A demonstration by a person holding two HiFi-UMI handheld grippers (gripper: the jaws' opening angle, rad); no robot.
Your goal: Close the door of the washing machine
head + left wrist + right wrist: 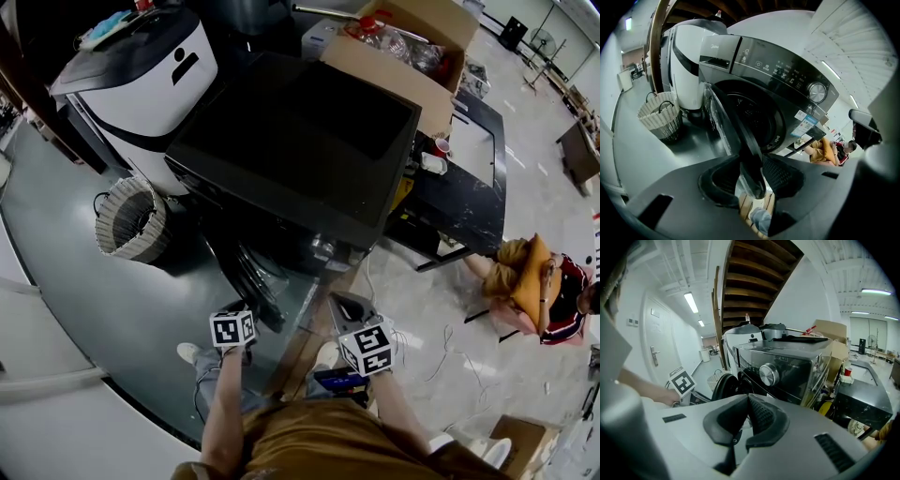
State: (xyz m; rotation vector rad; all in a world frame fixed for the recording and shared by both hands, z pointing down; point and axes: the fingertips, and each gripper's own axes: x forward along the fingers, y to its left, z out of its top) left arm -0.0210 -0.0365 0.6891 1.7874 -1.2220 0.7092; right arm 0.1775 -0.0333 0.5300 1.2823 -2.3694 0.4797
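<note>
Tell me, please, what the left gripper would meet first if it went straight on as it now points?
The door: its edge stands between the left gripper's parted jaws, so it would likely meet that first, before the washer's front.

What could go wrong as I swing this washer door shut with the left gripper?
1. The door has its edge between the jaws of the left gripper, but they do not look clamped on it, so the edge may slip out mid-swing.
2. Straddling that edge right up to the front of the washing machine could pinch the gripper between door and machine.
</note>
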